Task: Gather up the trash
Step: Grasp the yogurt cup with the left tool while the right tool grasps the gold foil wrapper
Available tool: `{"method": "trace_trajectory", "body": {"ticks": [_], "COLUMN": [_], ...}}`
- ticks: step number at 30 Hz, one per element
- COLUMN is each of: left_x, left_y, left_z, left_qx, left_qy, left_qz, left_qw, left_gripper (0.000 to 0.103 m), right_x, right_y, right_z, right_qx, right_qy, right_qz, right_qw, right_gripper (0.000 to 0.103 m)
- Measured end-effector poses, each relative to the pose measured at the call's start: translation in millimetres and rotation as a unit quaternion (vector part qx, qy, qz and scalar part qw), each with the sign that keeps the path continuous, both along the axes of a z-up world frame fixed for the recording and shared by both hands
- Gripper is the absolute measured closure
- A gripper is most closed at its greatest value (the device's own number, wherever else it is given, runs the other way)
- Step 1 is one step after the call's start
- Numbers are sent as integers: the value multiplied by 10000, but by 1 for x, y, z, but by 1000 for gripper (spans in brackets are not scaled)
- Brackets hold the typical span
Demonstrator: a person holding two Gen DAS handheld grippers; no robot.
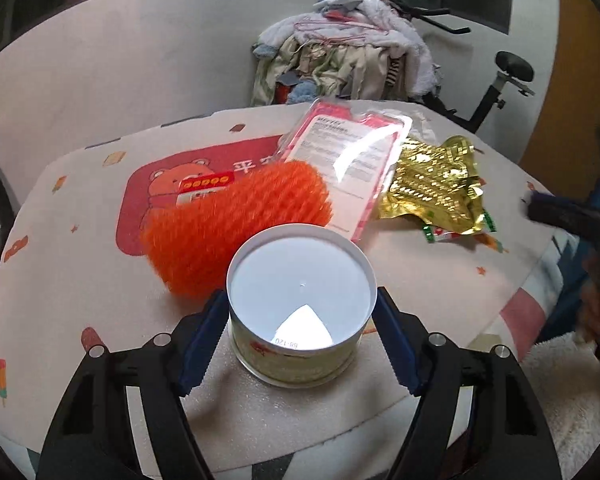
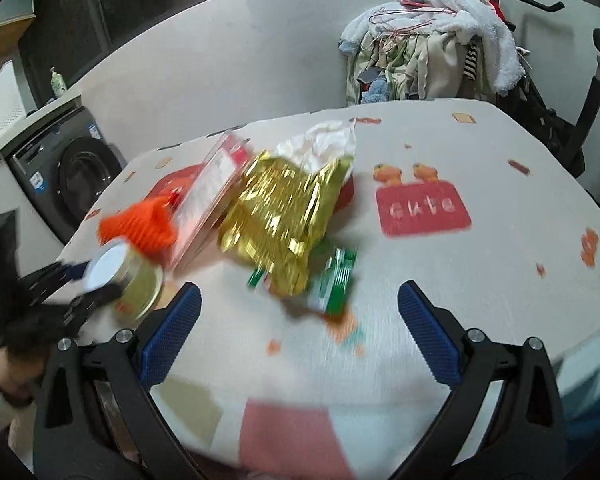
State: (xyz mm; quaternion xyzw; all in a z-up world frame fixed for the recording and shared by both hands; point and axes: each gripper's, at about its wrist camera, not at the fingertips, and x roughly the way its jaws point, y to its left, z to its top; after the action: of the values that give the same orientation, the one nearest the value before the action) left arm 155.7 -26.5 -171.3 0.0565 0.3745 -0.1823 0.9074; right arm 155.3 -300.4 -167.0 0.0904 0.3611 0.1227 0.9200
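The left gripper point(image 1: 302, 344) has its blue-padded fingers on either side of a short round tin with a white lid and a yellowish printed label point(image 1: 298, 312); the pads sit against the tin's sides just under the lid rim, pinching it; in the right wrist view the same tin point(image 2: 126, 280) shows tilted between those dark fingers near the table's left edge; whether it is lifted or touching the cloth is hard to tell through the blur

Just behind the tin lies an orange foam fruit-net sleeve point(image 1: 236, 224), and behind that, leaning over it, a clear plastic clamshell pack with a red border and a printed white label point(image 1: 348, 160); to the pack's right rests a crumpled gold foil wrapper with green and red printed edges point(image 1: 432, 188), touching the pack's lower corner; a crinkled white plastic bag point(image 2: 324, 140) shows behind the foil

The right gripper point(image 2: 300, 332) hangs above the white tablecloth printed with red cartoon patches point(image 2: 500, 280), its blue pads spread wide with nothing between them; the foil wrapper's green end lies just ahead of it
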Motion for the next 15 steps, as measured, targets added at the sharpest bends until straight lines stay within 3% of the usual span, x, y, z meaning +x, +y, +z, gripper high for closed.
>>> {"method": "trace_trajectory", "body": {"ticks": [9, 12, 14, 15], "left_x": [-15, -19, -21, -21], "left_y": [-1, -1, 1, 2], "left_z": [16, 18, 18, 18], "left_qx": [-241, -188, -185, -190], "left_qy": [-81, -150, -165, -169], "left_qz": [-242, -319, -338, -334], "left_qw": [9994, 9992, 9991, 9991], "left_gripper": [32, 32, 32, 32], "right_x": [80, 89, 82, 78], "right_y": [38, 40, 42, 43], "right_z": [-17, -22, -15, -11], "right_qx": [-745, -681, -731, -749], "right_qy": [288, 469, 365, 301], "right_qz": [94, 212, 270, 285], "right_qw": [9968, 9963, 9963, 9963], "right_gripper": [15, 39, 53, 55]}}
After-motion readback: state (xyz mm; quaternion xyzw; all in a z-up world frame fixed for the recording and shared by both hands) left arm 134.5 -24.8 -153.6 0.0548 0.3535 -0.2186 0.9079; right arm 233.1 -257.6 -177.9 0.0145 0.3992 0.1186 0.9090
